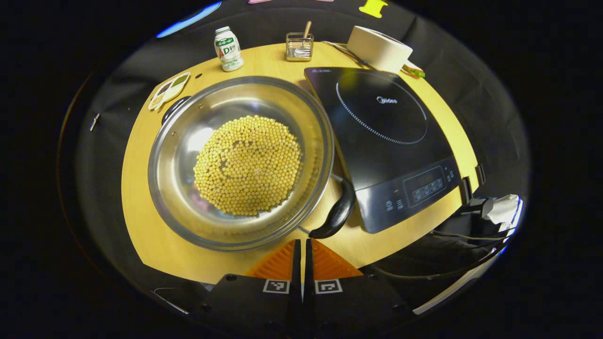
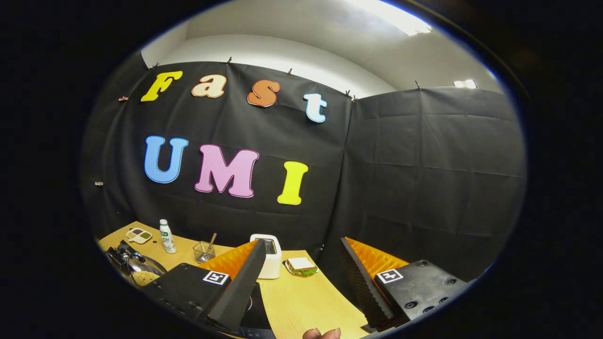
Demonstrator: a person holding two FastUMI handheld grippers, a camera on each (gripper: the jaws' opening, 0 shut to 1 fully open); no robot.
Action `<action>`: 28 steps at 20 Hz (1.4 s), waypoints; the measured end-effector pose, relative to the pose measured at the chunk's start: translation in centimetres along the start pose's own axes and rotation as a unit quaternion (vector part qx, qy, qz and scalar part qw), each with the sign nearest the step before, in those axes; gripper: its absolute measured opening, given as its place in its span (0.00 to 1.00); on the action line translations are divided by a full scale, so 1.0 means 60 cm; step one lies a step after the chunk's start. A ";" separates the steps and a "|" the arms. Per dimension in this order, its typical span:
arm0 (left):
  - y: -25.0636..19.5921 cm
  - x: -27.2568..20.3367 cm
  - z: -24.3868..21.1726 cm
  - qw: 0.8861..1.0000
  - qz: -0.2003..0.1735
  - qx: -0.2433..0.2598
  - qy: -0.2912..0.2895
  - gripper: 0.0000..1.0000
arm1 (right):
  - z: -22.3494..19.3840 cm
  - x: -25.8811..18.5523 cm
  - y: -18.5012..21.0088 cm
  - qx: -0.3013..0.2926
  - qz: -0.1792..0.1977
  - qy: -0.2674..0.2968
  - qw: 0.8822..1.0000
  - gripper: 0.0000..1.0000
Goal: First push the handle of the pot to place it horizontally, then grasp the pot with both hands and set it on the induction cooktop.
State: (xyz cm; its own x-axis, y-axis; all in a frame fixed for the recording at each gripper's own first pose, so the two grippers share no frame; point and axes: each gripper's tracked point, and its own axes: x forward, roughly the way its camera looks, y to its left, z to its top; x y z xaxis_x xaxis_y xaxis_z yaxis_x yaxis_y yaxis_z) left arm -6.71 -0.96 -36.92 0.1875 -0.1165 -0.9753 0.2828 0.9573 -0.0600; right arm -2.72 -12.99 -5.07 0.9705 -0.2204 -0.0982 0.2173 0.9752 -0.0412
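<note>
Hovering with its fingers pressed together and holding nothing, the left hand-held gripper (image 1: 301, 263) sat just behind the pot handle (image 1: 335, 213); nudging its near end sideways looked wisest. Farther off, the right hand-held gripper (image 2: 301, 278) gaped wide, empty. Beyond the handle lay the pot (image 1: 240, 162), the induction cooktop (image 1: 386, 141) alongside.

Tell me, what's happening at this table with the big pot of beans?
A person works two handheld grippers. The left gripper, fingers closed together, hovers by the black handle of a steel pot of yellow beans, apparently about to push it. The pot sits on the wooden table beside the induction cooktop, not on it. The right gripper is open and raised, facing the booth wall.
</note>
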 end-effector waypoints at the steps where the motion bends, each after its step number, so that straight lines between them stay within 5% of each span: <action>1: 0.004 0.005 0.001 1.000 0.003 -0.005 -0.002 0.06 | -0.001 0.000 0.002 -0.003 0.001 0.000 1.000 0.97; 28: -0.064 0.062 0.207 0.995 -0.007 -0.084 -0.055 0.05 | -0.037 0.060 -0.022 -0.025 -0.027 0.023 0.999 0.98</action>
State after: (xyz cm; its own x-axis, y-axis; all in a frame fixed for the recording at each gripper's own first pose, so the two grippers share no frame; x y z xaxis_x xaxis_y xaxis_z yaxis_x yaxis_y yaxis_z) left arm 4.56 -8.36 -37.70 0.2885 -0.1496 -0.9457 0.1260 0.9851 -0.1174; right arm 0.22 -15.09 -7.59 0.9513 -0.2743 -0.1403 0.2627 0.9601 -0.0963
